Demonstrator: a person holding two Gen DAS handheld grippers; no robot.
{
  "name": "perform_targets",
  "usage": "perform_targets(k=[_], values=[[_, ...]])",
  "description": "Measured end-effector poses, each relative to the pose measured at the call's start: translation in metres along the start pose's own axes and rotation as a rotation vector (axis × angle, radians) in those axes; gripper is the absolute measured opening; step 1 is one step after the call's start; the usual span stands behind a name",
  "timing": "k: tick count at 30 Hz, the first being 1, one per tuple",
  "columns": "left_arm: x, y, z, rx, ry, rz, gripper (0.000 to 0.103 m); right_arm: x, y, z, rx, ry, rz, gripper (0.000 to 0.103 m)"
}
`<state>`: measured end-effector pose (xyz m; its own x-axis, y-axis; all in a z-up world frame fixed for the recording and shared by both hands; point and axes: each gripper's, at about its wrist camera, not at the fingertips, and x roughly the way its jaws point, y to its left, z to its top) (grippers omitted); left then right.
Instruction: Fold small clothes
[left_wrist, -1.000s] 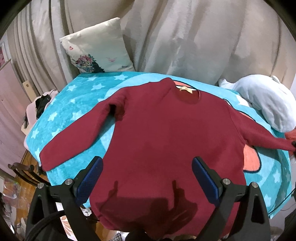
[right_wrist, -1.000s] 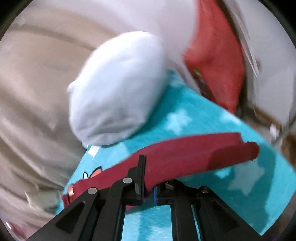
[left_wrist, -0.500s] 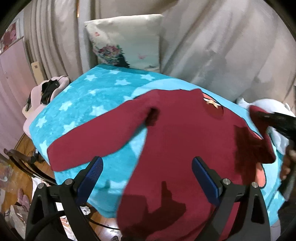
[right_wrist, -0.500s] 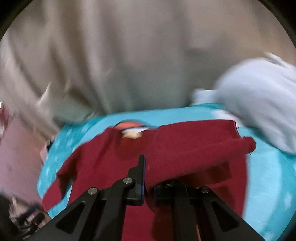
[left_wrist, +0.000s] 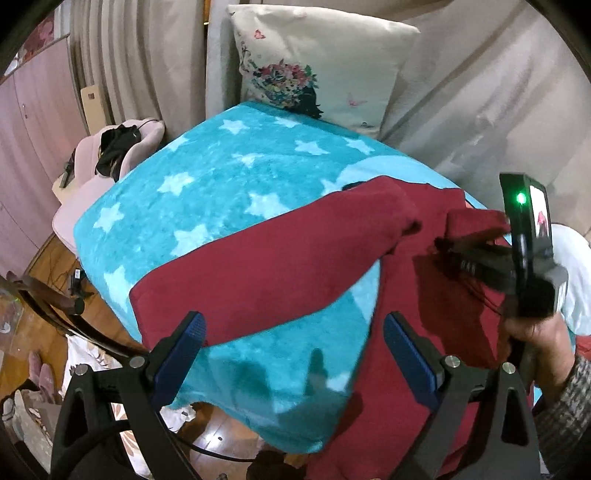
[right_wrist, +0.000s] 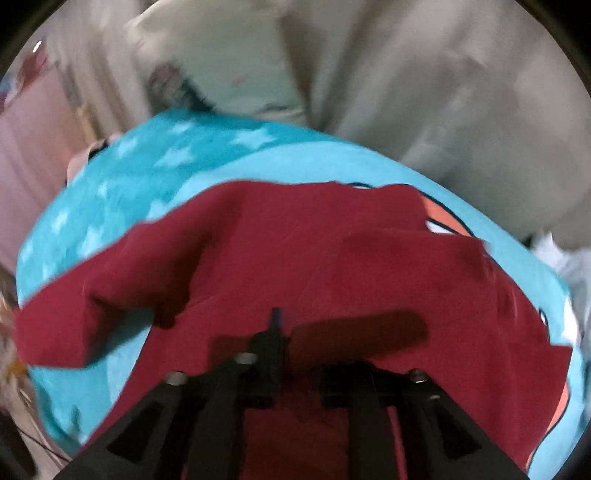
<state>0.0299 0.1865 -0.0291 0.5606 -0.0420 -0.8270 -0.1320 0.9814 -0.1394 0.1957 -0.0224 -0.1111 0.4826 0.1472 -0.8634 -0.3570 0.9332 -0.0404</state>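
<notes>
A dark red sweater (left_wrist: 402, 373) lies on a turquoise star blanket (left_wrist: 207, 206). Its left sleeve (left_wrist: 258, 273) lies stretched out toward the blanket's near left corner. My left gripper (left_wrist: 291, 354) is open and empty, hovering just above the sleeve's cuff end. My right gripper (left_wrist: 465, 251) is shut on the right sleeve's cuff (left_wrist: 476, 221) and holds it over the sweater's body. In the blurred right wrist view the right gripper (right_wrist: 284, 343) holds the sleeve (right_wrist: 358, 332) above the sweater (right_wrist: 332, 251), with the left sleeve (right_wrist: 103, 291) at the left.
A flowered pillow (left_wrist: 317, 62) leans against beige drapes (left_wrist: 480, 96) at the back. A pale blue plush (left_wrist: 572, 273) lies at the right. A pink chair with dark clothes (left_wrist: 114, 147) stands left of the bed. Wooden floor with clutter (left_wrist: 40, 391) lies below.
My right gripper carried the right sleeve inward, folding it across the sweater's body. My left gripper swung left, from over the hem to over the left sleeve's cuff.
</notes>
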Motion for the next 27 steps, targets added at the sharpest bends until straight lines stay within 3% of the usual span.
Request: perform_targets(k=[1, 6, 8, 10, 13, 15, 20, 25, 27], values=[[0.001, 0.001, 0.001, -0.002, 0.0, -0.004, 0.097, -0.001, 0.007, -0.002, -0.022, -0.003, 0.02, 0.044], [0.01, 0.006, 0.009, -0.006, 0.014, -0.033, 0.097, -0.016, 0.042, -0.01, -0.129, -0.011, 0.113, 0.045], [0.012, 0.006, 0.012, 0.001, 0.016, -0.046, 0.097, -0.027, 0.043, -0.015, -0.124, 0.018, 0.208, 0.045], [0.014, 0.006, 0.014, 0.011, 0.014, -0.05, 0.097, -0.039, 0.028, -0.02, -0.057, 0.015, 0.244, 0.045], [0.02, 0.008, 0.017, 0.006, 0.025, -0.06, 0.097, -0.044, -0.014, -0.023, 0.109, 0.01, 0.192, 0.047], [0.025, 0.008, 0.018, 0.001, 0.039, -0.069, 0.097, -0.039, -0.03, -0.017, 0.148, 0.018, 0.139, 0.048], [0.035, 0.007, 0.022, 0.005, 0.055, -0.064, 0.097, -0.028, -0.015, 0.01, 0.138, -0.025, 0.085, 0.047], [0.035, 0.029, 0.026, -0.054, 0.046, -0.026, 0.097, -0.003, 0.012, 0.035, 0.179, -0.016, 0.194, 0.037], [0.034, 0.046, 0.029, -0.09, 0.035, 0.01, 0.097, 0.014, 0.019, 0.041, 0.184, 0.013, 0.194, 0.034]])
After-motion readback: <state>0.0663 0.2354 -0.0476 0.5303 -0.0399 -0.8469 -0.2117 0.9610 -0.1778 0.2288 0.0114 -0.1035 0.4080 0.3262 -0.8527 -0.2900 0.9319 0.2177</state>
